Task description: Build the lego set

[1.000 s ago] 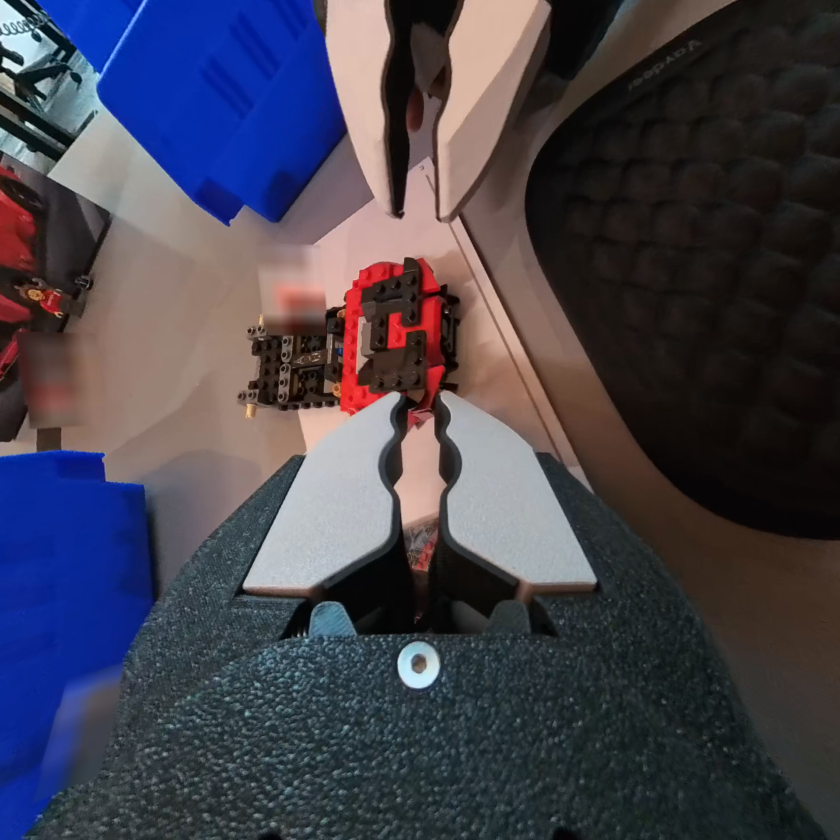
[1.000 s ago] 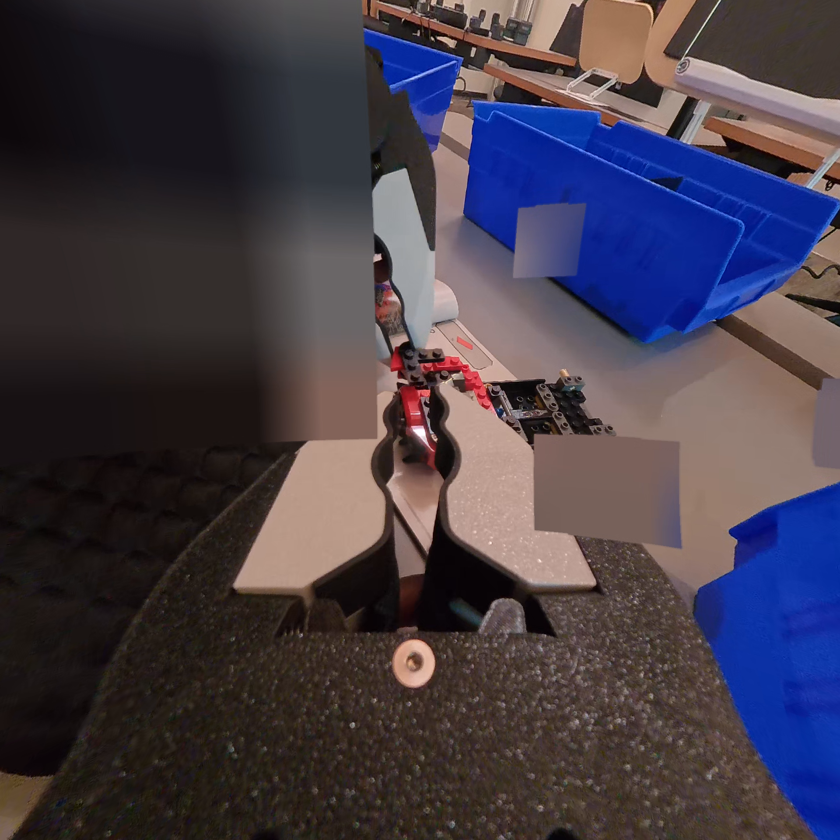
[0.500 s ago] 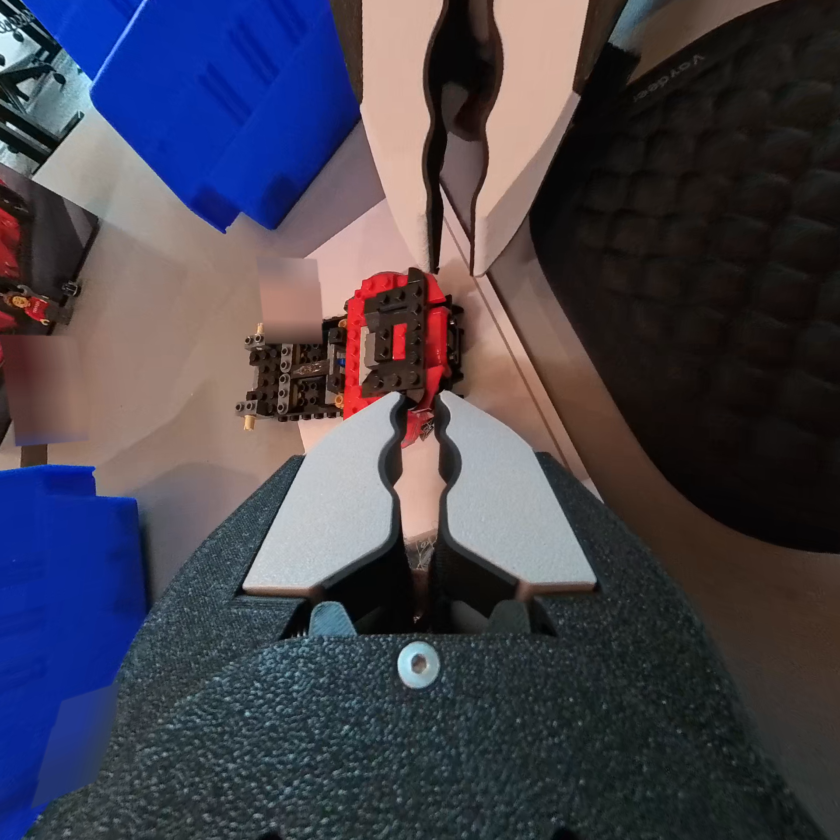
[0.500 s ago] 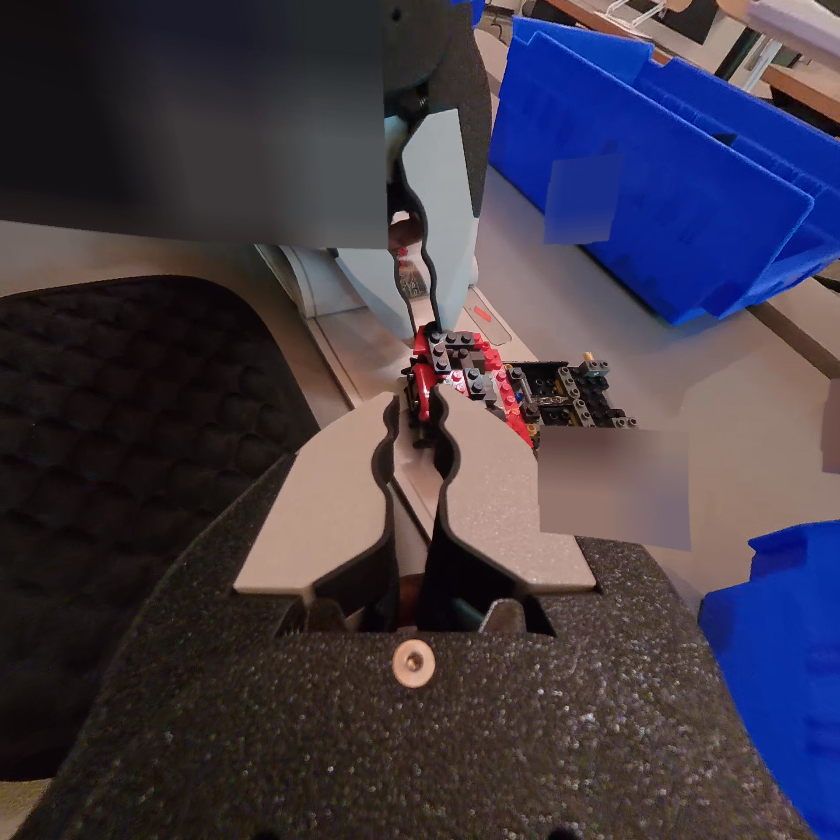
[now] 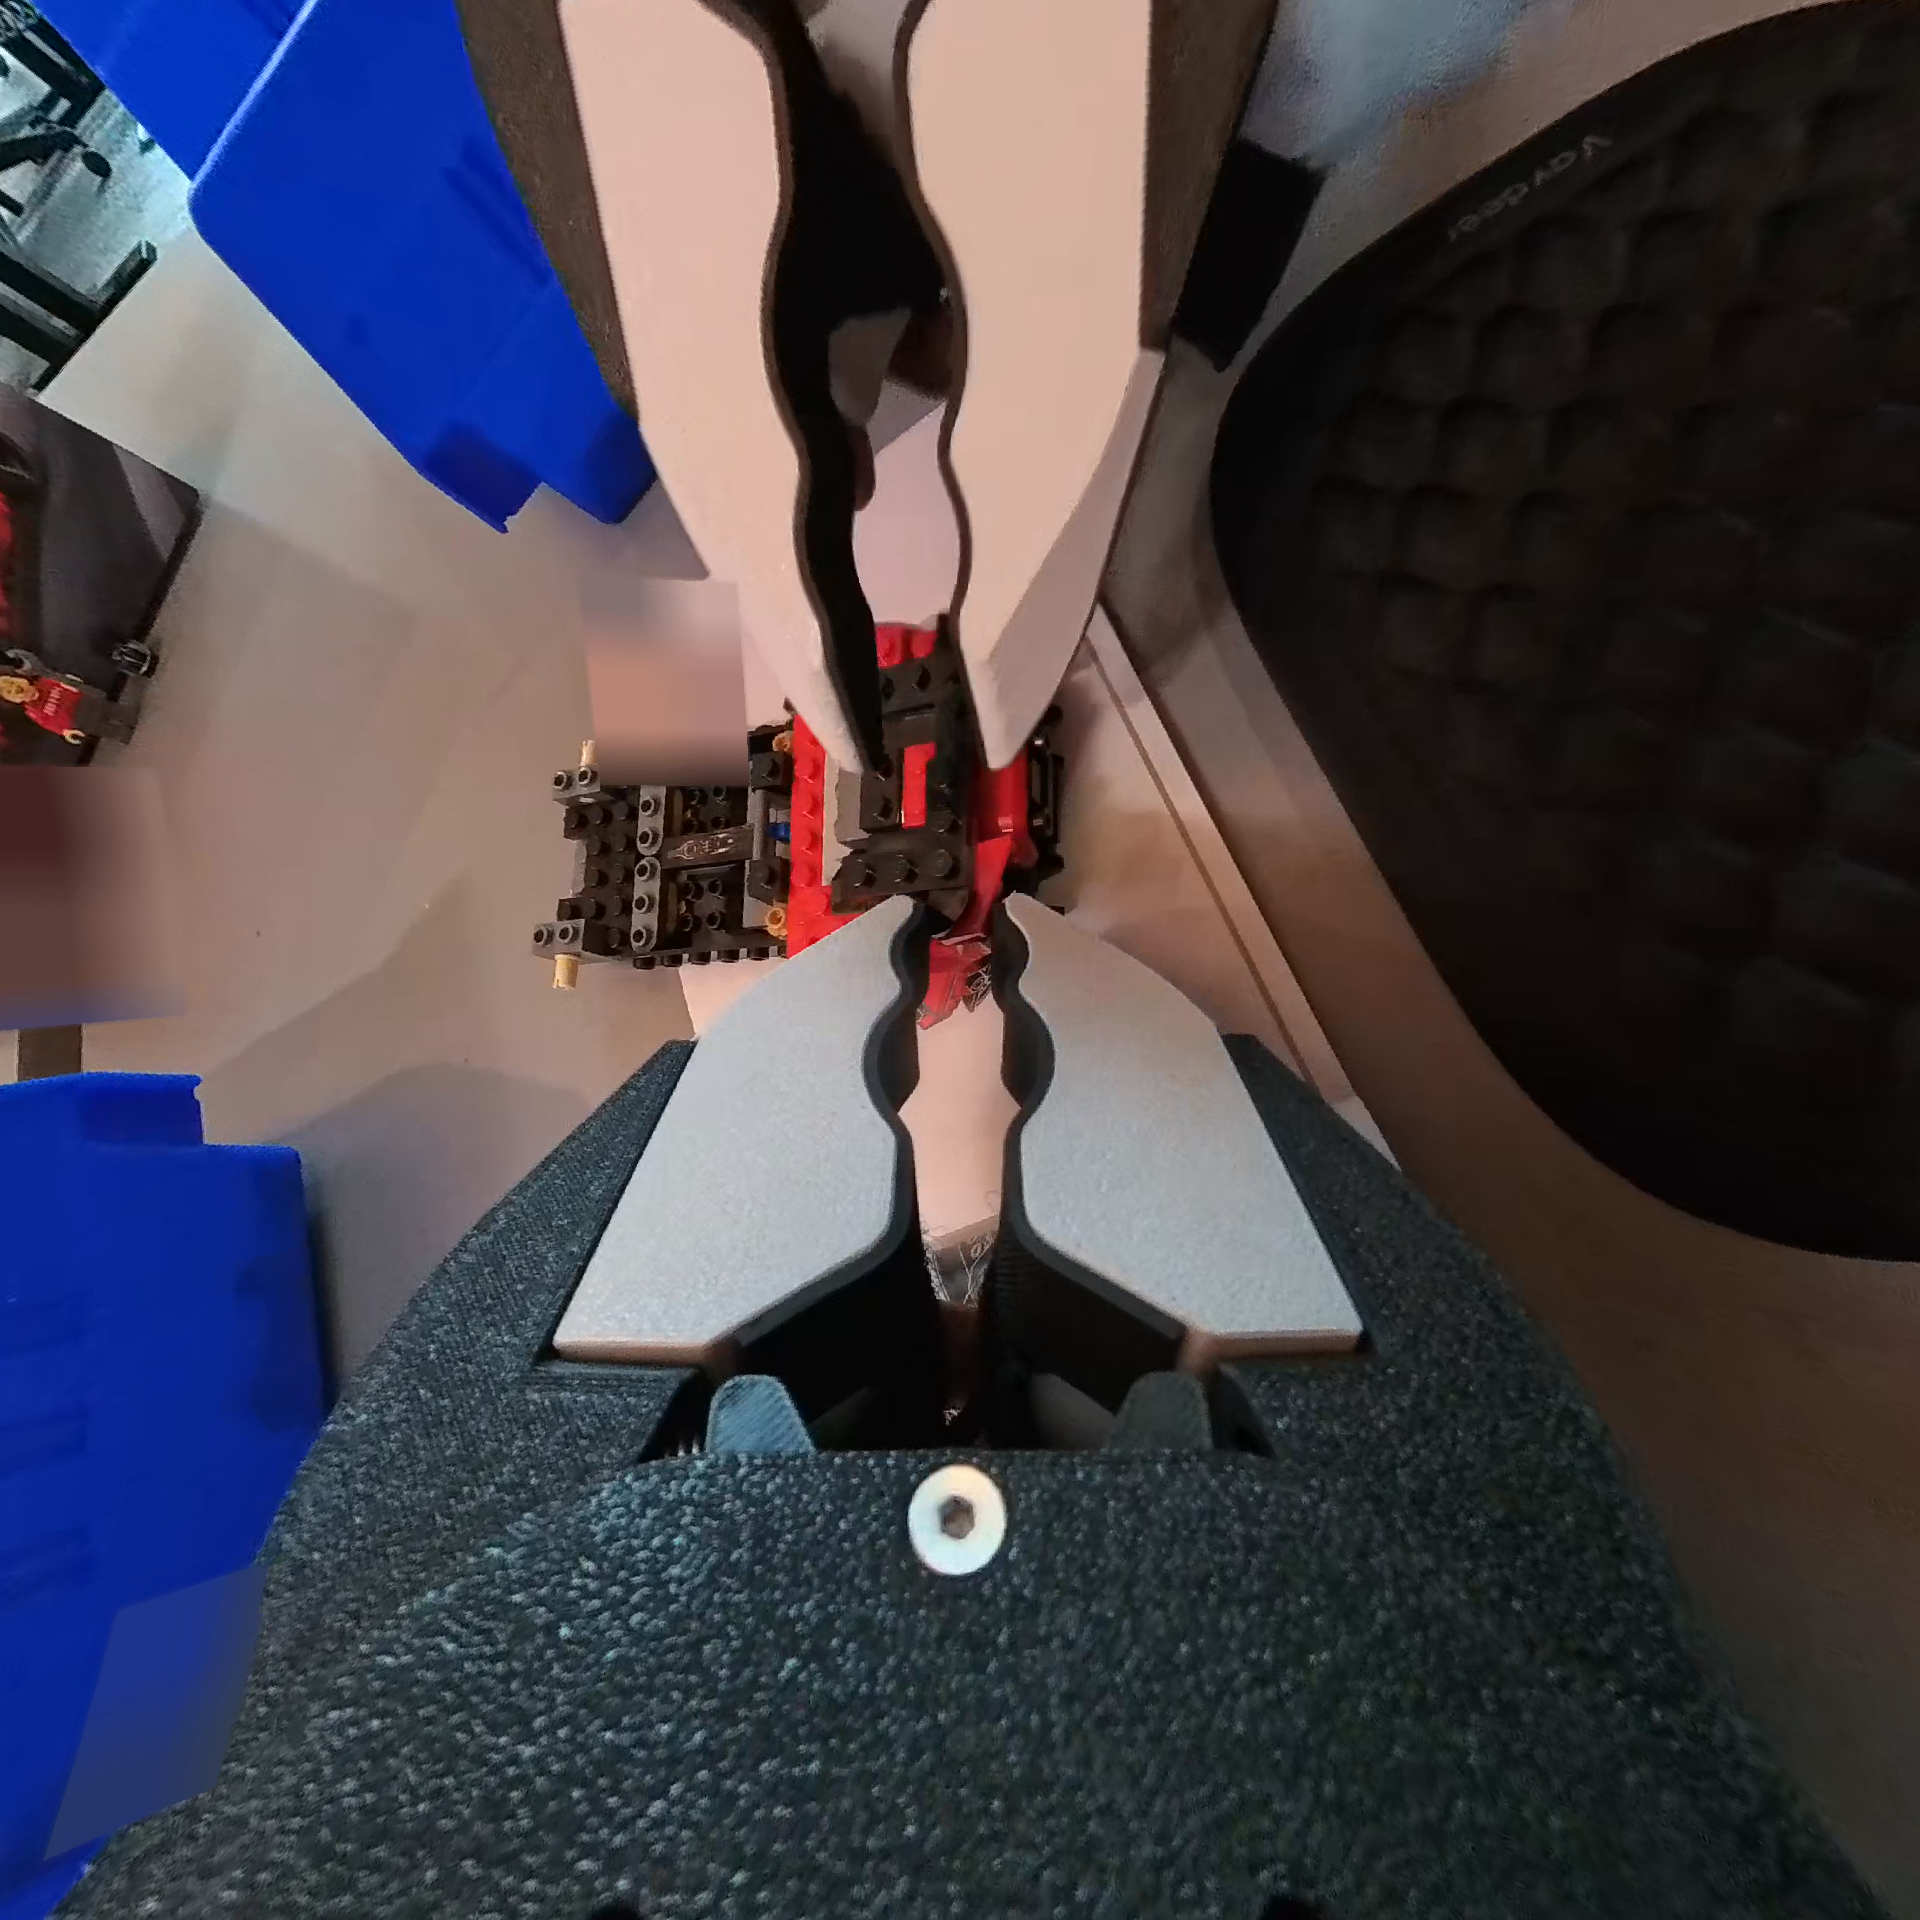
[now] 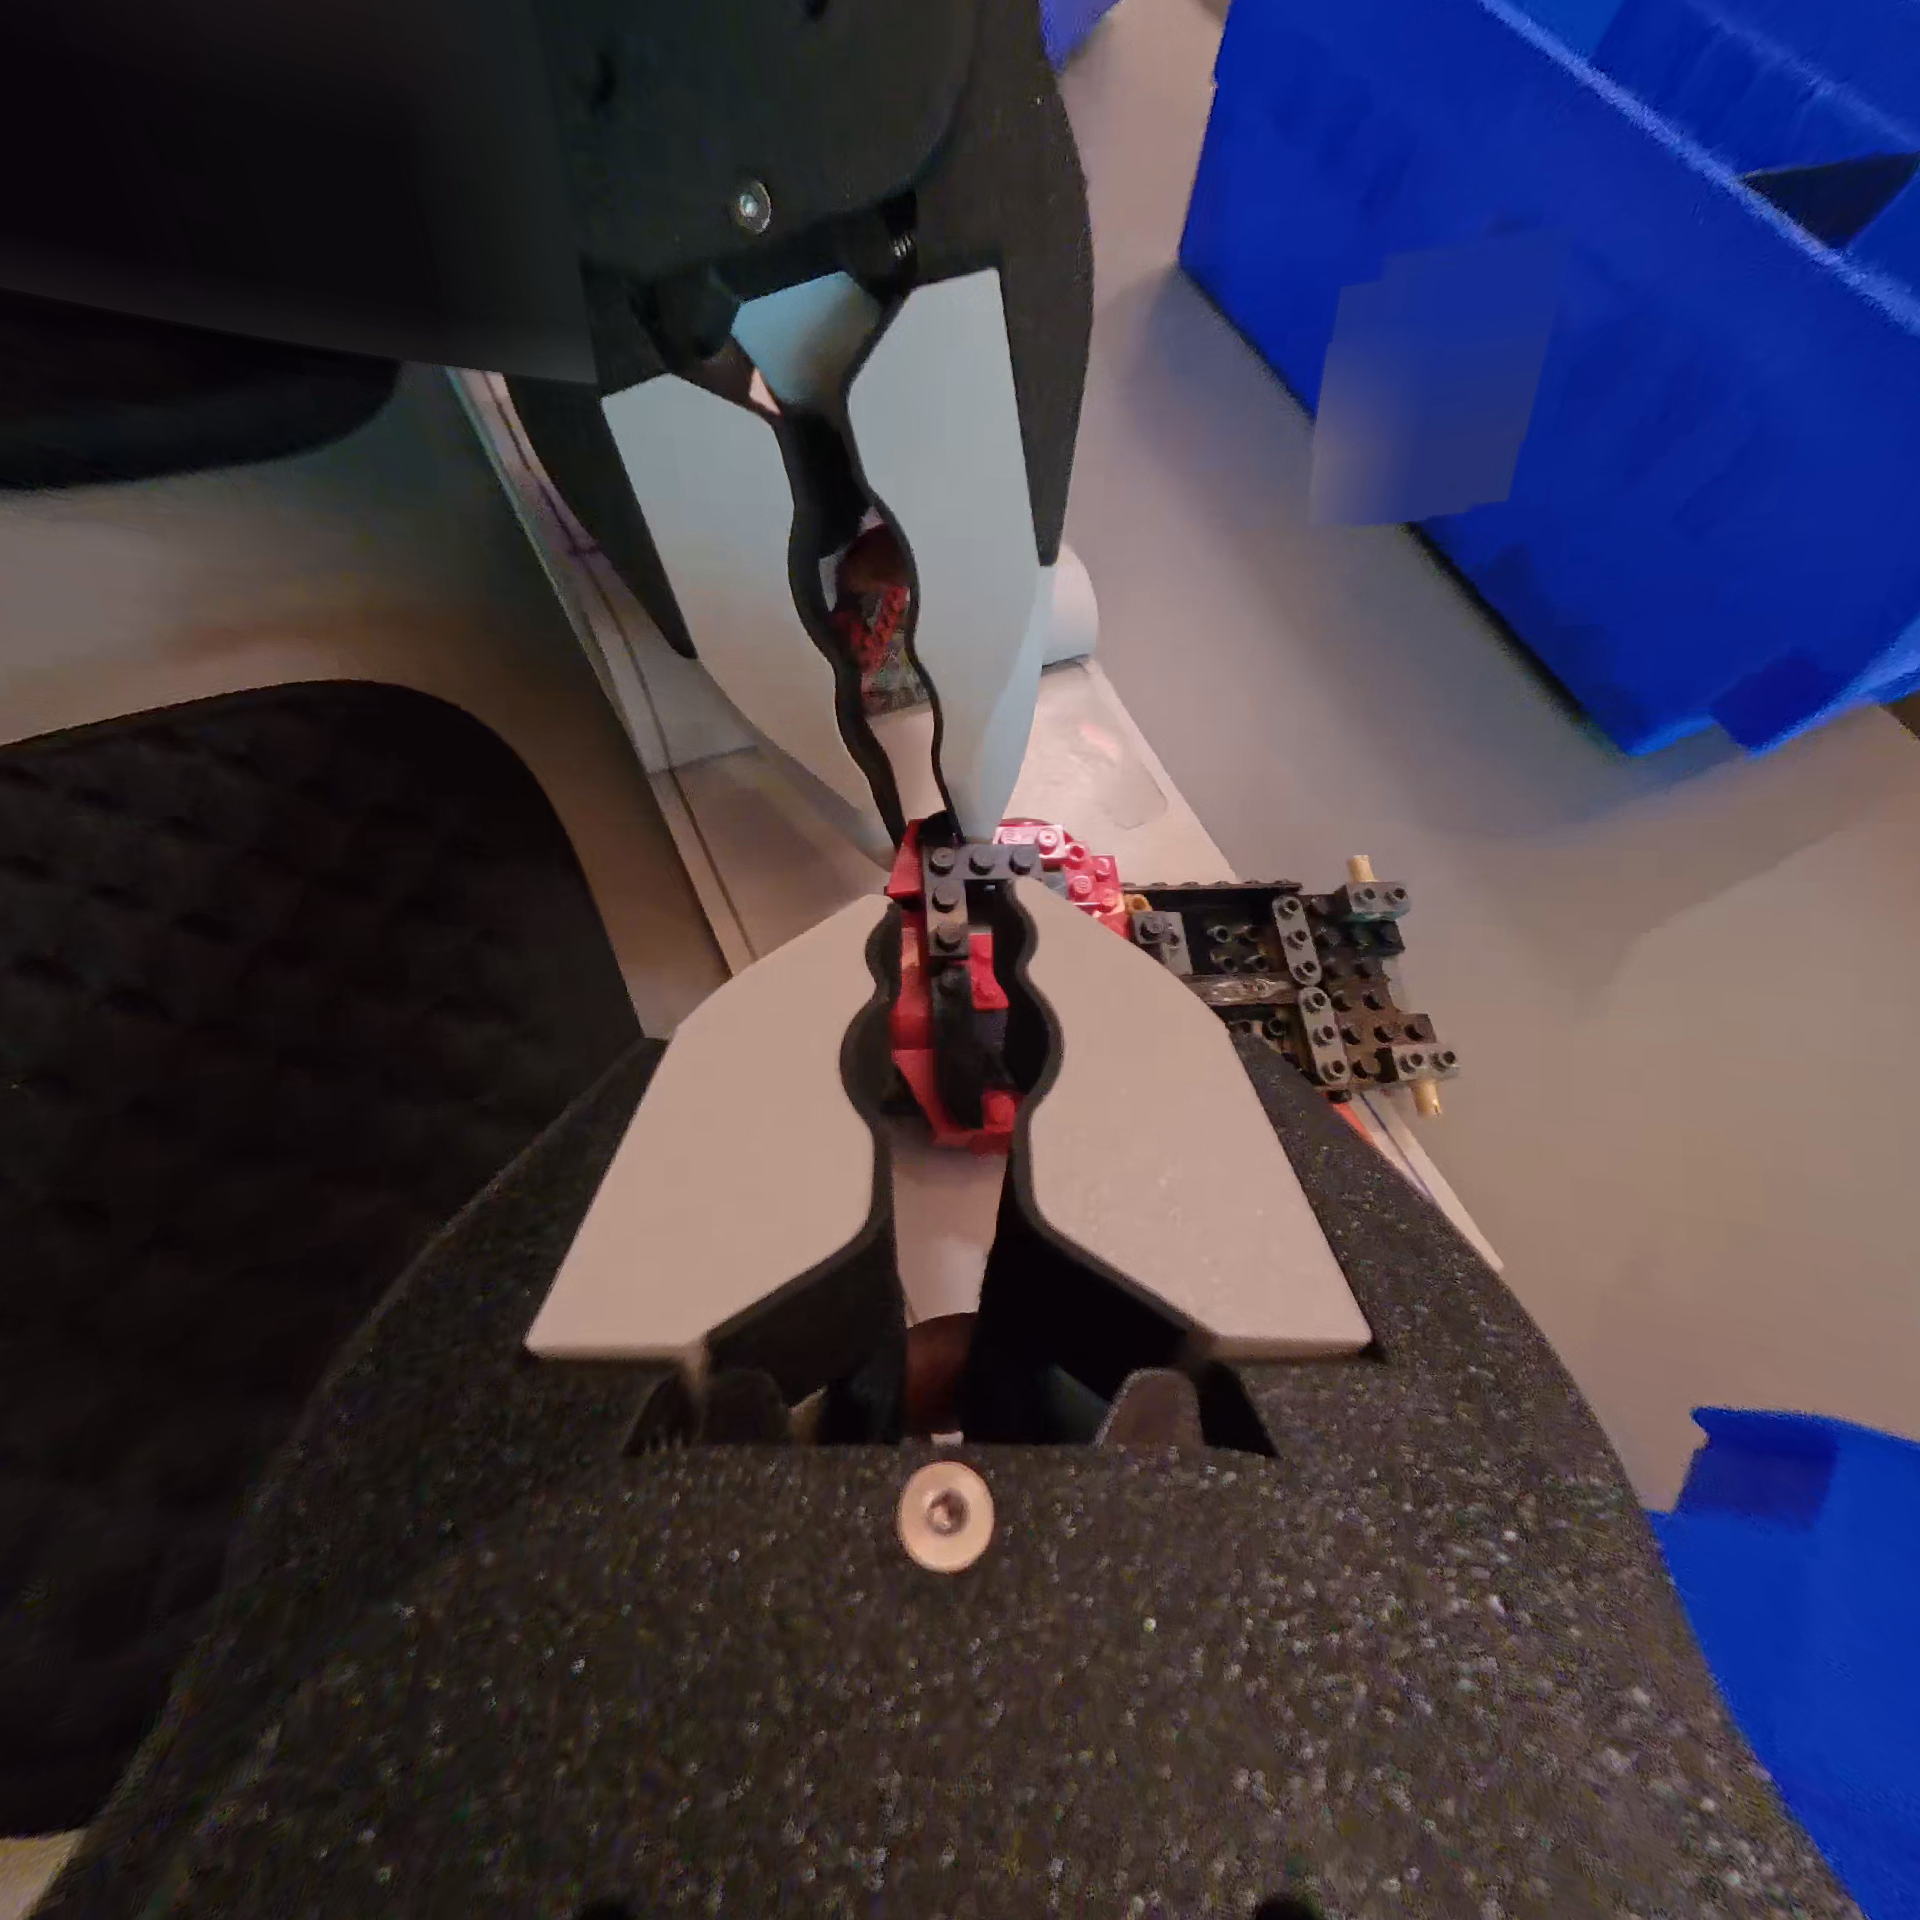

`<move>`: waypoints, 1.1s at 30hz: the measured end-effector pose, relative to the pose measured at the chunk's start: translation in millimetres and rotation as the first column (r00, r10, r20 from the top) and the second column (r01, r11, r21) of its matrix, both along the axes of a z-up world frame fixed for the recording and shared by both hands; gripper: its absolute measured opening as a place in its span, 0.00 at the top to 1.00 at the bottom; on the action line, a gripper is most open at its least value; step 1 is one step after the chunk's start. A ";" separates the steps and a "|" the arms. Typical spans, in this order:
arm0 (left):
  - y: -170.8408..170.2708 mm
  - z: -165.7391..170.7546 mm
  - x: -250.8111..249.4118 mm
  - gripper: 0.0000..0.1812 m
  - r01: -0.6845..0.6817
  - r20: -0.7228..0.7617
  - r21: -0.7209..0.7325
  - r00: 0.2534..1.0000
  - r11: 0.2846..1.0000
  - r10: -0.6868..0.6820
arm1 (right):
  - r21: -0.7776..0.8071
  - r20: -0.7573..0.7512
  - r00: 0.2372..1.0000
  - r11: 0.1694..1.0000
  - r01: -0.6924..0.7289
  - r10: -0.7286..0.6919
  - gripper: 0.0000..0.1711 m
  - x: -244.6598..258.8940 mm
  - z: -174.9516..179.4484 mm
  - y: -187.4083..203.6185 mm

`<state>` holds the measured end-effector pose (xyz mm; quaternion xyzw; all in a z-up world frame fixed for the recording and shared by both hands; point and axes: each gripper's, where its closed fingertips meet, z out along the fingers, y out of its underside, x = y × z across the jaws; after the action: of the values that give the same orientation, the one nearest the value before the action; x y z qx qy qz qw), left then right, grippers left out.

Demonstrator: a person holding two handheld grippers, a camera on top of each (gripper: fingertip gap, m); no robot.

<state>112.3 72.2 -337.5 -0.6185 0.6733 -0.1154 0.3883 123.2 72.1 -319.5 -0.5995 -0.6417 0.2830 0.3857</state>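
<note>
A part-built lego car (image 5: 831,831) lies on the pale table. It has a red body topped with black plates and a black studded chassis (image 5: 655,873) on its left. My left gripper (image 5: 956,914) is shut on the car's near red end. My right gripper (image 5: 920,727) comes down from the top of the left wrist view, its tips narrowly closed around the black plates on the red body. In the right wrist view the red and black body (image 6: 945,1029) sits between my right gripper's fingers (image 6: 945,899), and the left gripper (image 6: 925,821) holds the far end.
A blue bin (image 5: 395,260) stands beyond the car and another (image 5: 125,1351) at the near left. A black quilted pad (image 5: 1558,727) fills the right side. A dark printed box or booklet (image 5: 73,623) lies at the far left. Blue bins (image 6: 1558,364) also flank the right wrist view. My left and right fingertips are right by each other.
My right gripper has come down from above onto the car's top, and its fingers have parted slightly around it. The left gripper has kept its hold on the red end.
</note>
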 end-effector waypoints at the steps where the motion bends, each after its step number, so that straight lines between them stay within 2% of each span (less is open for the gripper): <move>1: -0.1 0.0 0.0 0.94 -0.001 0.003 0.000 1.000 1.000 0.001 | -0.023 0.016 1.000 1.000 -0.014 0.015 0.91 -1.0 -1.8 -0.9; 10: -0.1 -0.1 -0.1 0.94 -0.003 0.018 -0.003 1.000 1.000 0.003 | -0.066 0.080 0.996 0.998 -0.023 0.029 0.95 -5.4 -12.5 1.5; 16: 0.6 0.1 -5.7 0.87 -0.031 0.015 -0.005 0.999 1.000 0.031 | -0.102 0.110 0.994 0.995 -0.012 0.024 0.95 -3.9 -12.7 2.3; 21: 2.6 6.1 -10.4 0.90 -0.055 0.055 -0.004 0.997 0.998 0.055 | -0.134 0.164 0.986 0.991 0.011 0.012 0.95 -5.5 -14.6 0.2; 33: -2.5 8.1 4.7 0.95 0.012 0.074 -0.027 0.997 1.000 -0.010 | -0.173 0.208 0.978 0.984 0.042 -0.005 0.95 -3.6 -15.9 2.4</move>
<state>117.0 69.6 -329.5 -0.6153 0.6602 -0.1495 0.4038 119.6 74.5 -335.4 -0.6650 -0.6436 0.2703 0.2655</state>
